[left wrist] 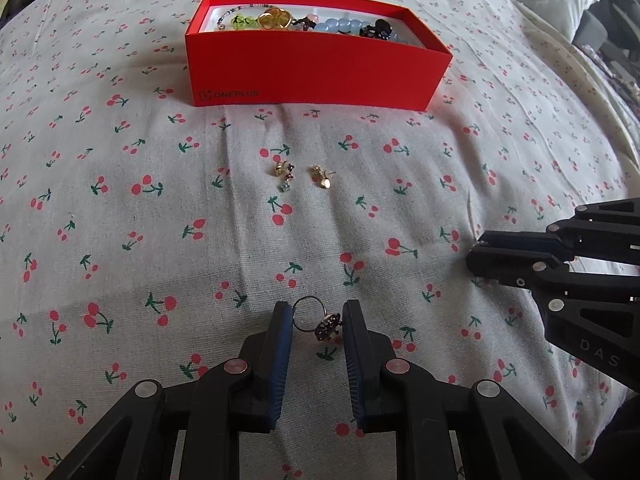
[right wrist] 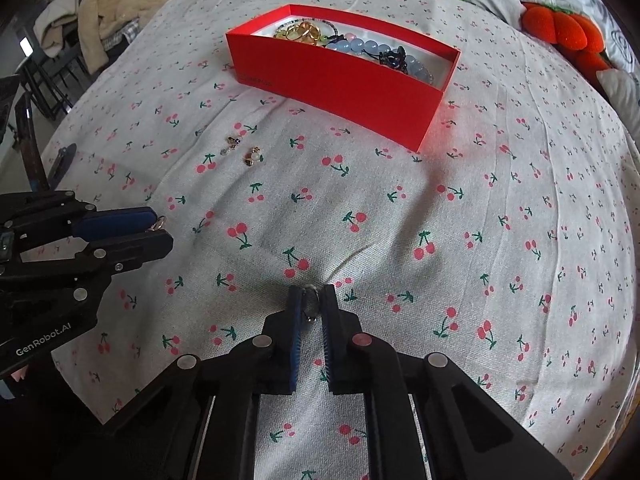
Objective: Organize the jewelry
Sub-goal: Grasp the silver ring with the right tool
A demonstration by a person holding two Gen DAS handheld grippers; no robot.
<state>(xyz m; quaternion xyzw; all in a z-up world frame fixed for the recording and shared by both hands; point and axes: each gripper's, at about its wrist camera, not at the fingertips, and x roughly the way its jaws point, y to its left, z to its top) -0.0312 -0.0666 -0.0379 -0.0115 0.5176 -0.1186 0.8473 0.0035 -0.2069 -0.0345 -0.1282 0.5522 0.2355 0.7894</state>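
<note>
Left gripper fingers grasping ring; right gripper clenched on small silver piece. Carry level to red box; release low inside.

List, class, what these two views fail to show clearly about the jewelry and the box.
- Right gripper: its small silvery item is masked by the fingers.
- Red box: its near wall hides the floor and lower jewelry in both views.
- Loose earrings: too small for detail.
- Left gripper: whether it grips the ring is unclear.
</note>
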